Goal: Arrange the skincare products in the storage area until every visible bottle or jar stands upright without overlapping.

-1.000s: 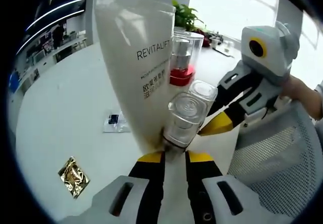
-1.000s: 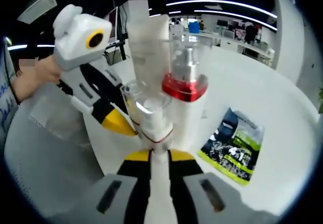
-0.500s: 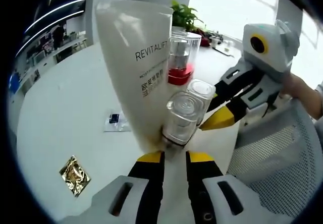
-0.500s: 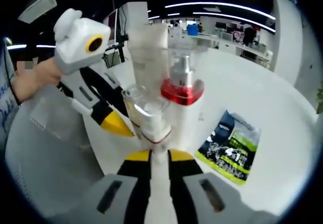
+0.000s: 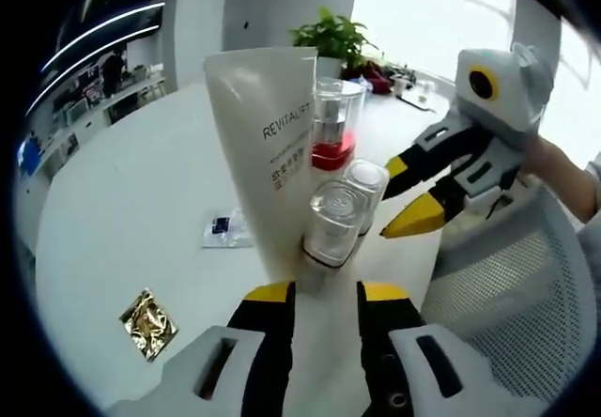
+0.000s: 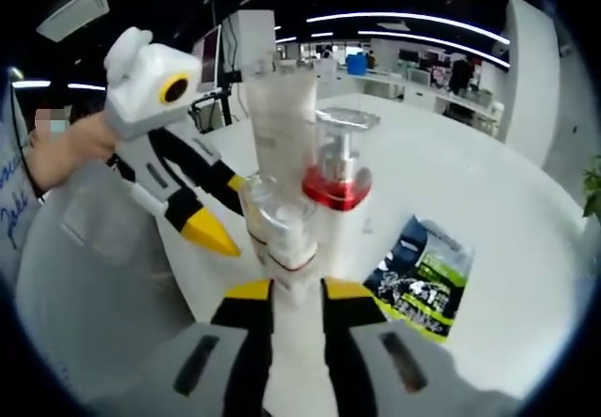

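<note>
A: Where do the products stand?
B: On the round white worktop (image 5: 122,210): 1 tall white REVITALIFT tube (image 5: 268,145), 1 red-collared clear-capped pump bottle (image 5: 333,131), 2 small clear-capped bottles (image 5: 334,220), all upright, clustered.
A: And the tools?
B: Left tool (image 5: 324,295) and right tool (image 6: 298,290) each sit narrowly parted, holding nothing.

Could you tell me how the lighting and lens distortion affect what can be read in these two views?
Left gripper view: the window behind blows out to white, yet the tall white REVITALIFT tube stays legible; fisheye bends the white table's edge. Right gripper view: a dim room with ceiling light strips, the red-collared clear pump bottle is sharp, and the dark and green sachet has unreadable print.
</note>
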`<state>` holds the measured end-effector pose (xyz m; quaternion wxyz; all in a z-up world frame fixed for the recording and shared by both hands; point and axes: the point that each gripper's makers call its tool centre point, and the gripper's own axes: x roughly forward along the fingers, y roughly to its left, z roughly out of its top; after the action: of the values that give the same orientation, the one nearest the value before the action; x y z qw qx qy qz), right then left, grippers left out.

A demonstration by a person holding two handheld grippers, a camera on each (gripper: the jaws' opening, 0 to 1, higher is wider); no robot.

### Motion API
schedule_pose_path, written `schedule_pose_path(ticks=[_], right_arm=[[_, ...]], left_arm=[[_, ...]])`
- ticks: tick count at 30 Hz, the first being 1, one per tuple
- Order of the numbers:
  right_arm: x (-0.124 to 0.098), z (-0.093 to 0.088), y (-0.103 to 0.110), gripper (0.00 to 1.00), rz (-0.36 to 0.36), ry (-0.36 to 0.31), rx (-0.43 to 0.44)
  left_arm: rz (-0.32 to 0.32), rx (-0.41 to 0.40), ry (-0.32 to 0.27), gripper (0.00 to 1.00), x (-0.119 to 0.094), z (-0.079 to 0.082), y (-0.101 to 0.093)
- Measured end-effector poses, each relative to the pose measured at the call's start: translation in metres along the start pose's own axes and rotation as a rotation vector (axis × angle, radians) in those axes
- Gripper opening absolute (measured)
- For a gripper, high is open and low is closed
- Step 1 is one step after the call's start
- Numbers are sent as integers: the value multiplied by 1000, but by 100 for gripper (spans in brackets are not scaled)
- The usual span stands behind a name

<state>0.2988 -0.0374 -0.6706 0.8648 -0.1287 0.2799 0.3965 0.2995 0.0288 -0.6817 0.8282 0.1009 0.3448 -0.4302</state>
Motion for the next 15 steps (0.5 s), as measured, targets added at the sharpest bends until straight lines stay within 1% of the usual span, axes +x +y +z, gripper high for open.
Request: schedule_pose_path(ticks=[5, 8, 11, 12, 15], right_arm=[[-4, 4, -3, 29, -24, -6, -4], [-8, 6, -6, 36, -46, -10, 5], [-12, 8, -9, 39, -61, -13, 9], [-13, 8, -9, 42, -65, -13, 10], [-17, 9, -12, 49, -87, -6, 7]], left_arm=[[24, -3, -9, 32, -7, 1, 5], [34, -4, -15, 35, -11, 1, 7], [51, 0, -29, 39, -18, 4, 10], [58, 0, -31, 42, -20, 4, 12], [81, 2, -40, 47, -26, 6, 16]])
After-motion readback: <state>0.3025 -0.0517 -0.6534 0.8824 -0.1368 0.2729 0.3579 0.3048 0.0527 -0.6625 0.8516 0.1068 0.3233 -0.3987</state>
